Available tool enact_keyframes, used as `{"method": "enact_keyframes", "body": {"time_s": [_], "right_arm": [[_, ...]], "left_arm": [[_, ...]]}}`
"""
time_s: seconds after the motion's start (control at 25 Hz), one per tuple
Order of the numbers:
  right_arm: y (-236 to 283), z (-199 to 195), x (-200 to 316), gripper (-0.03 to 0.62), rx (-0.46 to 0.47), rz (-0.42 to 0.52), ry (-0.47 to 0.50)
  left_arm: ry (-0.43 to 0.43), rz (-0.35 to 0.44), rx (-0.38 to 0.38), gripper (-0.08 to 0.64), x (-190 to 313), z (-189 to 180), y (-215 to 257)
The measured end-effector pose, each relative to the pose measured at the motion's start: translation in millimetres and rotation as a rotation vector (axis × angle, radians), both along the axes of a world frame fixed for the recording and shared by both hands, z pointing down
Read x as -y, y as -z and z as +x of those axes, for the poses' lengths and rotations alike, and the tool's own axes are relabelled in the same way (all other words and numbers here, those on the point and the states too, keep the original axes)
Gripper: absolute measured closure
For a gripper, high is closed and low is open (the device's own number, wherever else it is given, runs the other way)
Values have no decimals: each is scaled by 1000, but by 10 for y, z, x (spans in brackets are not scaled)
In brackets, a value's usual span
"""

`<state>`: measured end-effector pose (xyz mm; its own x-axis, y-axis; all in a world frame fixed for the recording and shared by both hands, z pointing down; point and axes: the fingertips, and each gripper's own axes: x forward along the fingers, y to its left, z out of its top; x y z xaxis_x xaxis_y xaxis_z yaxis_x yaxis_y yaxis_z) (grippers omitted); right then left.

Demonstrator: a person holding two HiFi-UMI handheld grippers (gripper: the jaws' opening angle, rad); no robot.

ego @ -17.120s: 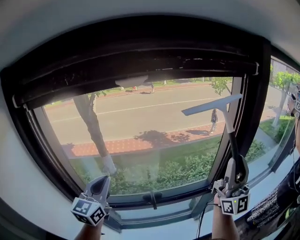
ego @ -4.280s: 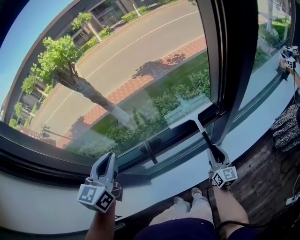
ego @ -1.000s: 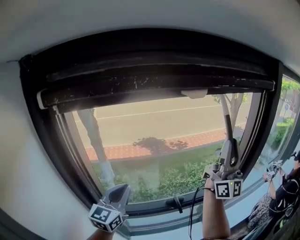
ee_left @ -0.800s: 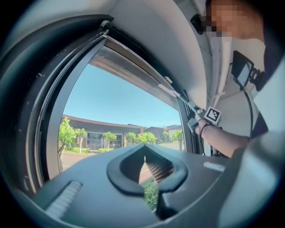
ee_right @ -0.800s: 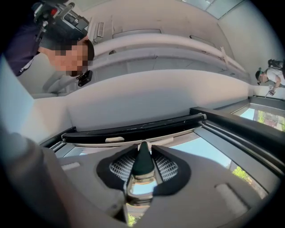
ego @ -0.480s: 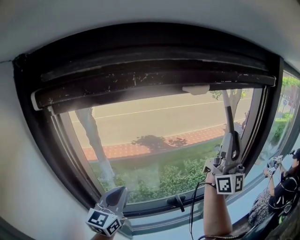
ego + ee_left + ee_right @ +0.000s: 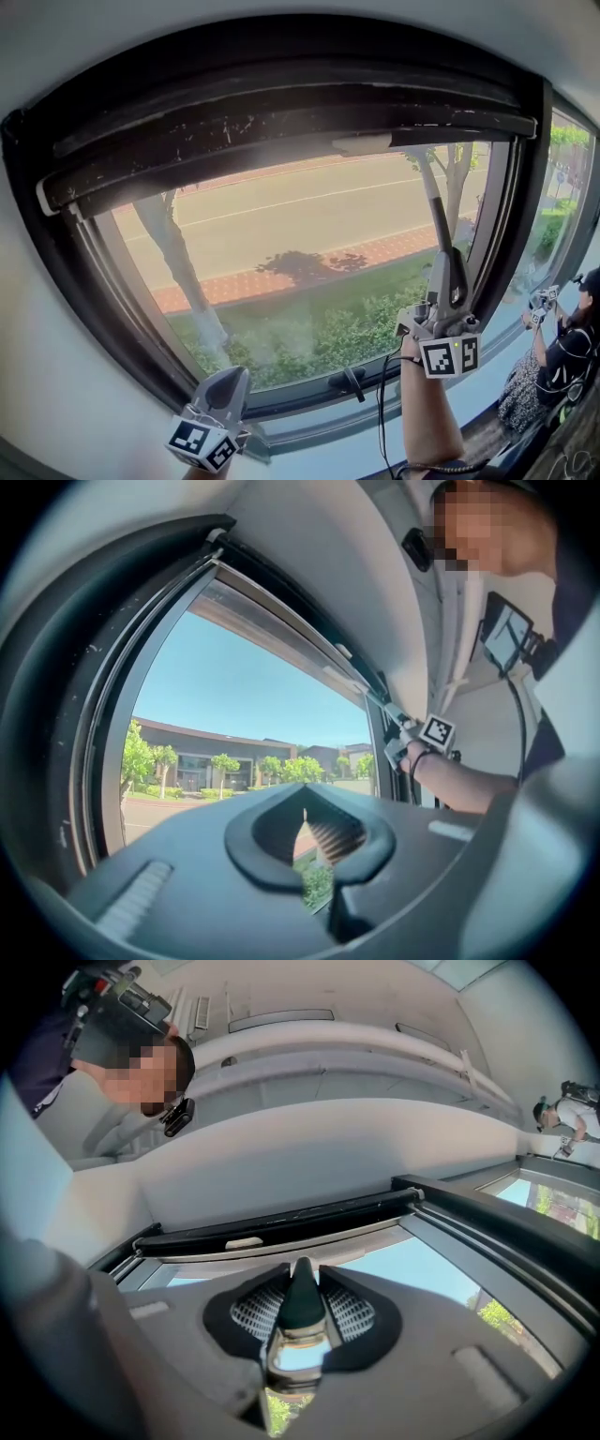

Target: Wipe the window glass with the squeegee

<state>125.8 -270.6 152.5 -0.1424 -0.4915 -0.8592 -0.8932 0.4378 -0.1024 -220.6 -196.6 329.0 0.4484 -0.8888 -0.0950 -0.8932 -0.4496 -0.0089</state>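
The squeegee's pale blade point(image 7: 364, 143) lies against the top edge of the window glass point(image 7: 281, 244), just under the black upper frame. Its dark handle point(image 7: 433, 220) runs down into my right gripper point(image 7: 447, 281), which is shut on it. In the right gripper view the handle point(image 7: 302, 1302) sits pinched between the ribbed pads, and the blade point(image 7: 244, 1241) shows up by the frame. My left gripper point(image 7: 228, 382) hangs low at the window's bottom left corner. Its jaws point(image 7: 305, 808) are shut with nothing between them.
A black latch handle point(image 7: 349, 382) sticks out of the lower frame. A thick black post point(image 7: 525, 187) bounds the pane on the right. A cable point(image 7: 382, 412) hangs from my right wrist. Another person point(image 7: 562, 356) holding grippers sits at the far right by the sill.
The squeegee blade has stayed at the top edge of the glass and slid a little left. The left gripper stays low at the bottom left.
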Motion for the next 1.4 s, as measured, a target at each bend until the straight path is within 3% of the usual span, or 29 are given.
{"method": "enact_keyframes", "body": {"time_s": [1.4], "right_arm": [[-797,87,-171,494,-26,-169,21]], "left_arm": [[-35,-83,25,554,-305,198,-318]]}}
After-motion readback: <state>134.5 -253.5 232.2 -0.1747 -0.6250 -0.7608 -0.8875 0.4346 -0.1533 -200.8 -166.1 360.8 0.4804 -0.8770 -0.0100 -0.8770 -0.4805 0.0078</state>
